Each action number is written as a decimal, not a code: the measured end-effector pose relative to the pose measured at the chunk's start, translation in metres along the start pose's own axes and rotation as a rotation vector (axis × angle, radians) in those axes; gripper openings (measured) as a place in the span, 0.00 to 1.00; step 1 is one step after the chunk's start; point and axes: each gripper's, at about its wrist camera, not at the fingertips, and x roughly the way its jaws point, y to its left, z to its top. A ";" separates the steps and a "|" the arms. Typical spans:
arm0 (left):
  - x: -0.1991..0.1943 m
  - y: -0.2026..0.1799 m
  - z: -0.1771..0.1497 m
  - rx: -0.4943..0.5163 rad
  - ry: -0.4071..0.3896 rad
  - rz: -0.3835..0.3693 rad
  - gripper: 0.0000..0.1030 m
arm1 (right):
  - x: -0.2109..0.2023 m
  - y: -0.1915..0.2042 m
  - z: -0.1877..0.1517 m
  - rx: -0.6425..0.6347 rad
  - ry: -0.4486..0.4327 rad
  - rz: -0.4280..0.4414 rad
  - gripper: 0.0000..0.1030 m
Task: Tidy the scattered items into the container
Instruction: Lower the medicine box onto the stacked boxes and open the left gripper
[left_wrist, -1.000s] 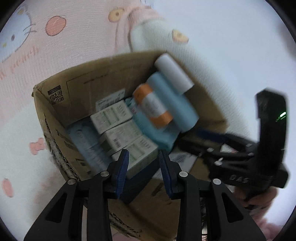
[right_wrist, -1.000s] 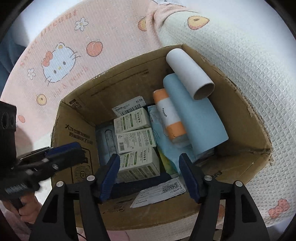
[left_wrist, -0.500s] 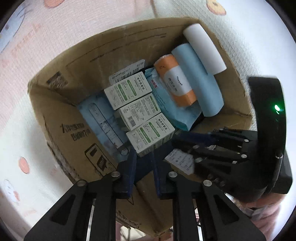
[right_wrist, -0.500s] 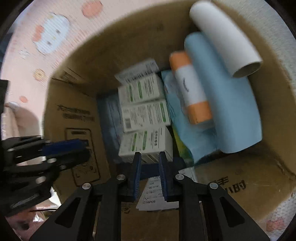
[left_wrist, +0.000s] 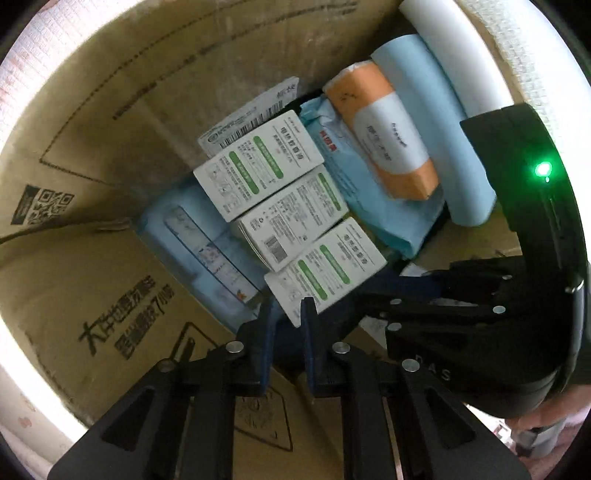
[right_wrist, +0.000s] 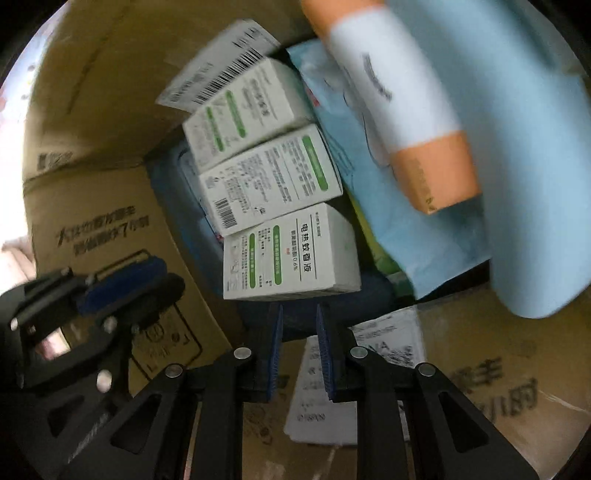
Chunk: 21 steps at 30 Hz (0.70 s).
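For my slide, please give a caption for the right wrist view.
Right tool reaches into the cardboard box, nearly closed, just below three white-green cartons.

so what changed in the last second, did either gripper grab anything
Both grippers moved down into the cardboard box, and their fingers closed from wide apart to a narrow gap. The left gripper and right gripper both sit near the nearest green-and-white box, but neither visibly holds anything. The three boxes, orange-capped roll and blue roll stayed in place.
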 end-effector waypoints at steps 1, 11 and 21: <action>0.001 -0.001 0.000 0.009 0.000 0.008 0.15 | 0.002 0.000 0.001 0.001 -0.004 -0.028 0.16; -0.006 0.008 -0.001 -0.031 -0.008 -0.070 0.15 | 0.009 0.001 0.018 0.060 -0.015 -0.220 0.16; -0.008 0.010 -0.002 -0.023 -0.061 -0.056 0.16 | -0.017 0.005 0.006 0.012 -0.084 -0.186 0.16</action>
